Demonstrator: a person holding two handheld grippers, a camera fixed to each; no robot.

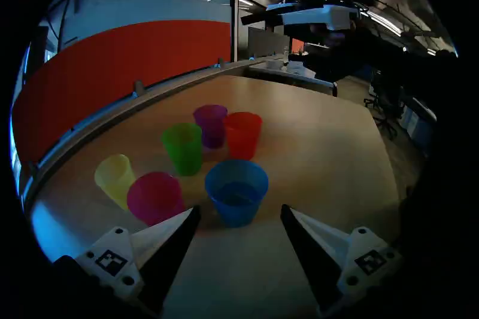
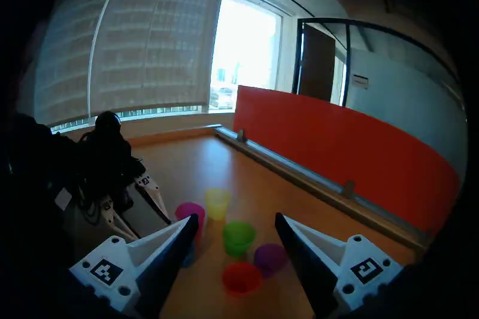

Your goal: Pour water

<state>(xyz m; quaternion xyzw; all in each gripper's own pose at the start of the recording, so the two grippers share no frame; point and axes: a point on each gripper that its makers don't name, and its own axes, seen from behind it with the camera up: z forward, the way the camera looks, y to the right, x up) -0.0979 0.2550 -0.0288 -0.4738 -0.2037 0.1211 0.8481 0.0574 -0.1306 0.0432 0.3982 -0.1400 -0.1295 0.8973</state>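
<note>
Six plastic cups stand grouped on the wooden table [image 1: 335,151]: yellow [image 1: 114,178], pink [image 1: 154,197], green [image 1: 182,147], purple [image 1: 211,124], red [image 1: 242,133] and blue [image 1: 236,190]. The blue cup is nearest and seems to hold a little water. My left gripper [image 1: 239,211] is open, low over the table, its fingertips either side of the blue cup without touching it. My right gripper [image 2: 235,218] is open and empty, held high, looking down on the yellow [image 2: 217,202], pink [image 2: 190,211], green [image 2: 238,237], purple [image 2: 269,257] and red [image 2: 242,277] cups.
An orange partition [image 1: 120,67] with a rail runs along the table's far side. In the right gripper view a dark-sleeved hand [image 2: 108,163] holds the left gripper [image 2: 151,228] by the cups. In the left gripper view the right gripper's white body [image 1: 311,17] hangs overhead. Office chairs [image 1: 386,109] stand beyond the table.
</note>
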